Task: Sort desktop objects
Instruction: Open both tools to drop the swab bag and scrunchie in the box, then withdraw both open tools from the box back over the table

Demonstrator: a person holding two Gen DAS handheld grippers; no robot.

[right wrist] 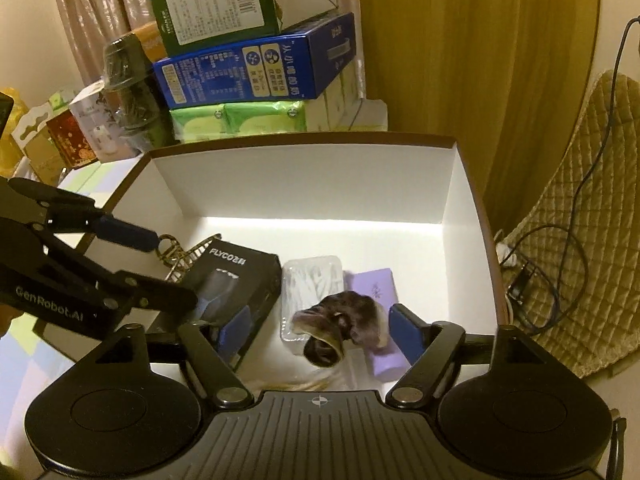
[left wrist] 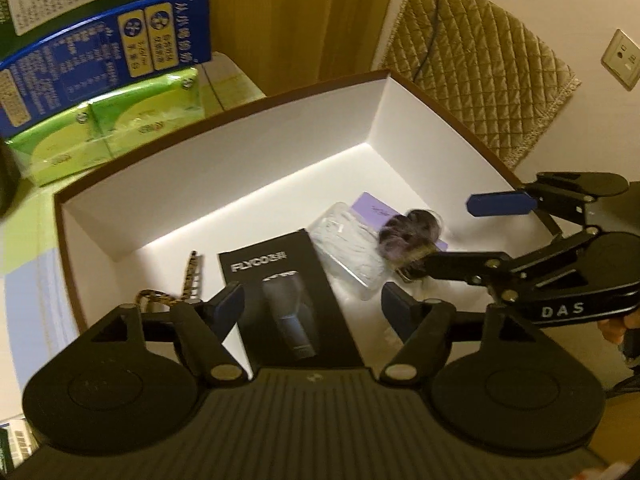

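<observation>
A white box with a brown rim [left wrist: 224,168] [right wrist: 304,178] holds a black FLYCO shaver box [left wrist: 280,280] [right wrist: 236,276], a clear plastic case of white sticks [left wrist: 352,244] [right wrist: 308,284], a purple card box [left wrist: 374,206] [right wrist: 378,284], a furry dark purple hair clip [left wrist: 408,234] [right wrist: 344,320] and a leopard-print hair clip [left wrist: 188,280] [right wrist: 180,256]. My left gripper [left wrist: 314,306] [right wrist: 160,268] is open over the shaver box. My right gripper [right wrist: 316,334] [left wrist: 456,236] is open around the furry clip, which looks loose between its pads.
Stacked green, blue and lime-green cartons [left wrist: 104,72] [right wrist: 256,68] stand behind the box's left side. A quilted tan cover [left wrist: 480,72] [right wrist: 580,240] with cables [right wrist: 552,280] lies to the right. Small boxes and a wrapped dark object [right wrist: 128,88] stand at far left.
</observation>
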